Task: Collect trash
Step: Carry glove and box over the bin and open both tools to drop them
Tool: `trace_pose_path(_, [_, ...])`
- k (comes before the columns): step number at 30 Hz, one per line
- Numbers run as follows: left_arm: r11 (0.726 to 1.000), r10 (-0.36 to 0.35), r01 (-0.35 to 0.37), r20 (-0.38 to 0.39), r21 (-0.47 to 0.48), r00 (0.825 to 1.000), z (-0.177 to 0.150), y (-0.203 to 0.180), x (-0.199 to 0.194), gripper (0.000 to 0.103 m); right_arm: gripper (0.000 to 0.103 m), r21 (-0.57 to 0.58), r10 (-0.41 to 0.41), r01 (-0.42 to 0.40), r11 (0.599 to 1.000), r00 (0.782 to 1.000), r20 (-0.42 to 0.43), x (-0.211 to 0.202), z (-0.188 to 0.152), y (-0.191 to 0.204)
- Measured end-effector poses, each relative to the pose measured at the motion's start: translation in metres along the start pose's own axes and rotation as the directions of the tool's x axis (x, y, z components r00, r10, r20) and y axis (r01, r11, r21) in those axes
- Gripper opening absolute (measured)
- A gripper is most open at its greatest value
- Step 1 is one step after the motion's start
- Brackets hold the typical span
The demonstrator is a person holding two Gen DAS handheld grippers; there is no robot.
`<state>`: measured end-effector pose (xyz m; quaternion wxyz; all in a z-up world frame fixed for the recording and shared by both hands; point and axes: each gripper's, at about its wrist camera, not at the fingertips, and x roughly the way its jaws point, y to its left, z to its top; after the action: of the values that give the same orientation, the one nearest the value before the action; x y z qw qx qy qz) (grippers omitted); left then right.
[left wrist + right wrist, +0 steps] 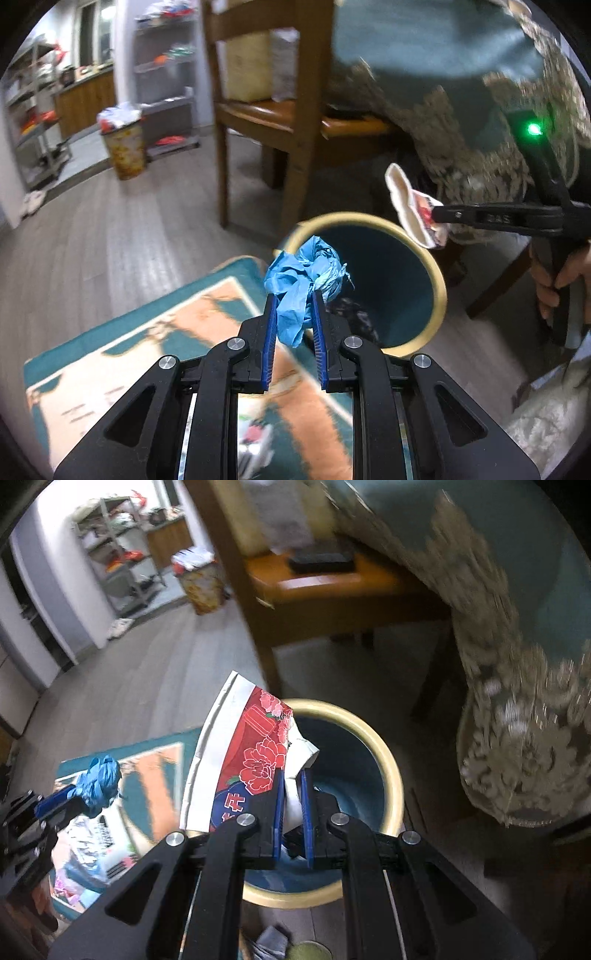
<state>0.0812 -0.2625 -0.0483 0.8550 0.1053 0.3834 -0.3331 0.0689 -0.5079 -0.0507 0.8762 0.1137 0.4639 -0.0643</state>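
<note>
My left gripper [293, 295] is shut on a crumpled blue wad [306, 277] and holds it at the near rim of a teal bin with a cream rim [441, 291]. My right gripper [293, 771] is shut on a flattened red floral paper cup [243, 760] and holds it above the same bin [395, 786]. The right gripper [439, 216] with the cup [406, 203] shows at the bin's far right edge in the left wrist view. The left gripper [70, 794] with the wad [99, 782] shows at the left in the right wrist view.
A wooden chair [295, 122] stands behind the bin. A table with a lace-edged teal cloth [517, 738] hangs at the right. A teal and orange rug [155, 343] with loose wrappers [85, 849] lies at the left. A full patterned bin [123, 147] stands far back.
</note>
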Motion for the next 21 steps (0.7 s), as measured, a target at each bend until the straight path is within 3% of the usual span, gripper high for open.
trace_pose_path(11, [0.997, -0.051, 0.058, -0.146, 0.043, 0.988, -0.014, -0.039, 0.084, 0.02, 0.008, 0.013, -0.035, 0.036, 0.999, 0.993, -0.11, 0.037, -0.009, -0.014])
trace_pose_path(18, [0.997, -0.059, 0.065, -0.136, 0.042, 0.989, -0.014, -0.041, 0.095, 0.02, 0.008, 0.027, -0.051, 0.054, 0.998, 0.991, -0.123, 0.046, -0.009, -0.013])
trace_pose_path(21, [0.997, -0.065, 0.069, -0.127, 0.03, 0.99, -0.013, -0.039, 0.093, 0.028, 0.01, 0.033, -0.05, 0.054, 0.998, 0.993, -0.109, 0.046, -0.008, -0.015])
